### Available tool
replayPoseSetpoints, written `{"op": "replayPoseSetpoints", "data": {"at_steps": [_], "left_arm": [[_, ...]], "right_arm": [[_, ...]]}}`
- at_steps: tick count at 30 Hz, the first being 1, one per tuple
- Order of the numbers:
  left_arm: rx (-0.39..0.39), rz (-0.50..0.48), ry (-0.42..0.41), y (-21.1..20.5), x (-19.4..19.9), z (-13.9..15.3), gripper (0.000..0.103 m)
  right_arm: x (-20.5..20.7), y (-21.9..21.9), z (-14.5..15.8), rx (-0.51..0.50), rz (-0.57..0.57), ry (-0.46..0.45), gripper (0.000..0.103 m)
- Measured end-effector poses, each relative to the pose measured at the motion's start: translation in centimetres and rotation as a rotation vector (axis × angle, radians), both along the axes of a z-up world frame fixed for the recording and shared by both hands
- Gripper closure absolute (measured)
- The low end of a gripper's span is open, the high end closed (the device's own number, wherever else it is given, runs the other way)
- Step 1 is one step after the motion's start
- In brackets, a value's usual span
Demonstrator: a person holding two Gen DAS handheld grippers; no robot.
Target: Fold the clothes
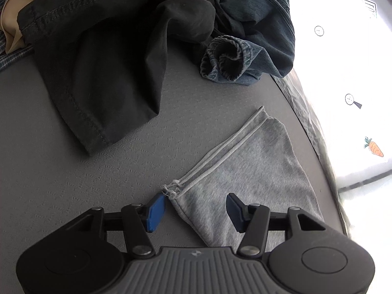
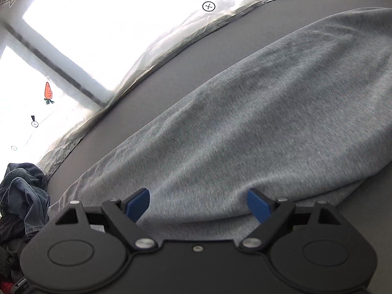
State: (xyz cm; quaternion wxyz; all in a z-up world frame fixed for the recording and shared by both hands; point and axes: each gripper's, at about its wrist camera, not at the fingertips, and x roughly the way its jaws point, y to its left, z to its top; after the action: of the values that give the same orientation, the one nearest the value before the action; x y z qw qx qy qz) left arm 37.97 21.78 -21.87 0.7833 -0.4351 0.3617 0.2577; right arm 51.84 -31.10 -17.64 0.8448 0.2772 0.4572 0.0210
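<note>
Both grippers — left (image 1: 194,212), right (image 2: 198,204) — hover with fingers spread over the grey garment (image 2: 245,122). Likely lining up hem grips for folding.

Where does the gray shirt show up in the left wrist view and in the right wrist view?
Left wrist: the gray shirt lies lower right, its hem corner between the open jaws.
Right wrist: it fills the centre and right, running under the open jaws.
Shared landmark: the denim jeans, upper right in the left view, at the left edge in the right view.
</note>
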Motion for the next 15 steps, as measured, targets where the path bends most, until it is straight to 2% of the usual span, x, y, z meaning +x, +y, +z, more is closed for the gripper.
{"op": "replayPoseSetpoints", "data": {"at_steps": [5,9,10,11,15], "left_arm": [[-0.024,-0.012,0.03,-0.4,-0.1,0.5,0.047],[-0.011,-0.059,0.049,-2.1,-0.6,1.5,0.047],[0.0,-0.078,0.055,-2.9,-0.8,2.0,0.047],[0.012,-0.096,0.061,-3.6,-1.0,2.4,0.047],[0.055,-0.165,0.048,-7.4,-3.1,4.4,0.046]], "right_arm": [[-0.4,0.8,-0.8,0.082,-0.019,0.036,0.016],[-2.2,0.8,-0.5,0.075,-0.034,0.036,0.016],[-2.8,1.0,-0.3,0.046,-0.022,0.03,0.016],[-3.7,1.3,0.2,-0.03,0.015,0.014,0.016],[-7.3,3.2,1.3,-0.397,0.204,-0.097,0.015]]}}
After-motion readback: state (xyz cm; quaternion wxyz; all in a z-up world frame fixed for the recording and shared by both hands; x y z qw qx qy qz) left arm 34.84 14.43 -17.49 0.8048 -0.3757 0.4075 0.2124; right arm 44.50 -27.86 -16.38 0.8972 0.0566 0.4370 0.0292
